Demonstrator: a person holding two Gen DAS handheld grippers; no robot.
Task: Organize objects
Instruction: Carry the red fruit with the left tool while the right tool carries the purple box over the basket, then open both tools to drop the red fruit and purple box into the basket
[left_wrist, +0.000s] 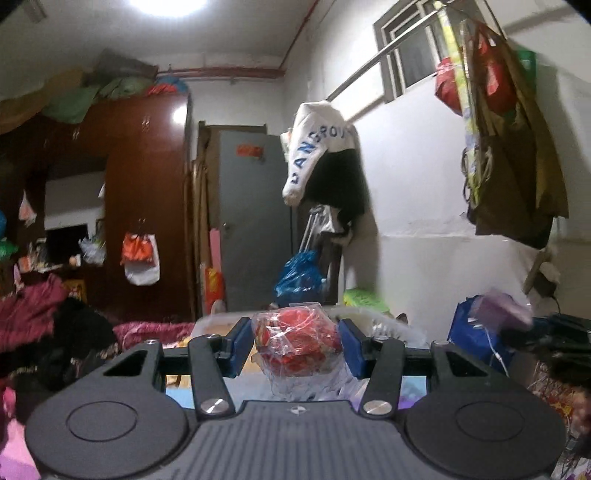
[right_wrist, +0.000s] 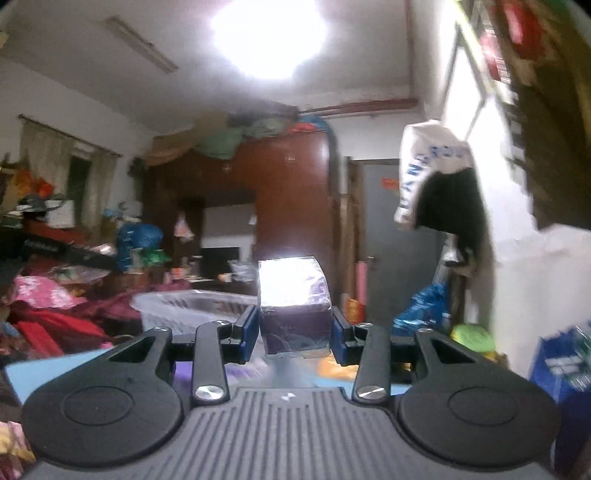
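The left claw (left_wrist: 297, 345) is clamped on a clear-wrapped red bundle (left_wrist: 298, 341), held in front of the white basket (left_wrist: 373, 321). The right claw (right_wrist: 294, 330) grips a dark purple box (right_wrist: 294, 306) just right of that basket (right_wrist: 192, 304).

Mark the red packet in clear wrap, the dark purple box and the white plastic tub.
red packet in clear wrap (left_wrist: 297, 341): left wrist view, middle of its red front.
dark purple box (right_wrist: 295, 325): right wrist view, dark front face below the glare.
white plastic tub (right_wrist: 192, 301): right wrist view, its near rim.
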